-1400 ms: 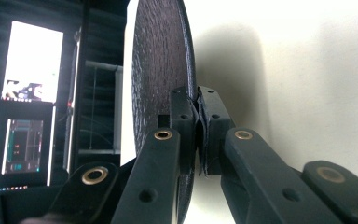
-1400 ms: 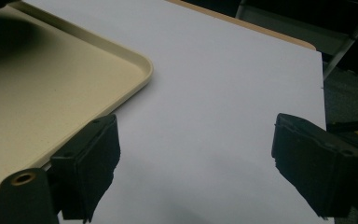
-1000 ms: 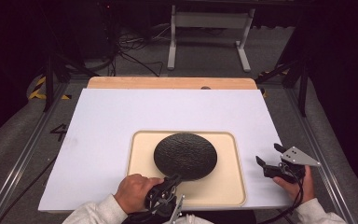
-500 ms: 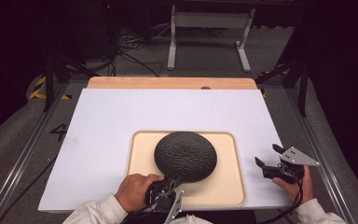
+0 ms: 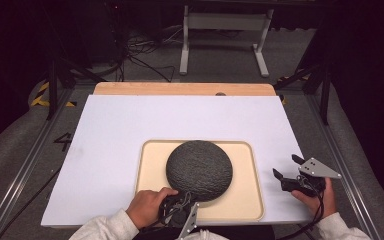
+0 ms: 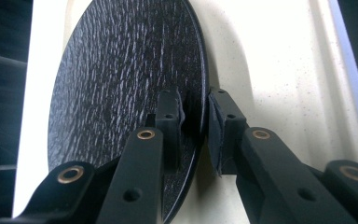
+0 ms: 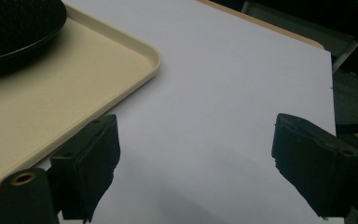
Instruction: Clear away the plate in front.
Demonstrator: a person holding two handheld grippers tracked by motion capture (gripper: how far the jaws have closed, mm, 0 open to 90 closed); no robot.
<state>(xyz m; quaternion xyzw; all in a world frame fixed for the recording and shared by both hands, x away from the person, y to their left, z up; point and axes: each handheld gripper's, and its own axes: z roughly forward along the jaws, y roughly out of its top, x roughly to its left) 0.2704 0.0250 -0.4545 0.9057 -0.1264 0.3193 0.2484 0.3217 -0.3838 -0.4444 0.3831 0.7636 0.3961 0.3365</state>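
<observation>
Left gripper [image 6: 196, 116] has its jaws nearly closed over the near rim of the black textured plate [image 5: 199, 170], which sits on the cream tray [image 5: 152, 172] on the white worktop [image 5: 110, 135]. Right gripper [image 5: 286, 168] hovers wide open, empty, beside the tray's right edge.

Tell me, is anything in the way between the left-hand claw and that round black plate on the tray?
Nothing visible. The left gripper is already at the black textured plate: its jaws straddle the plate's near rim, one on each side, over the beige tray. The right gripper hovers open beside the tray.
</observation>
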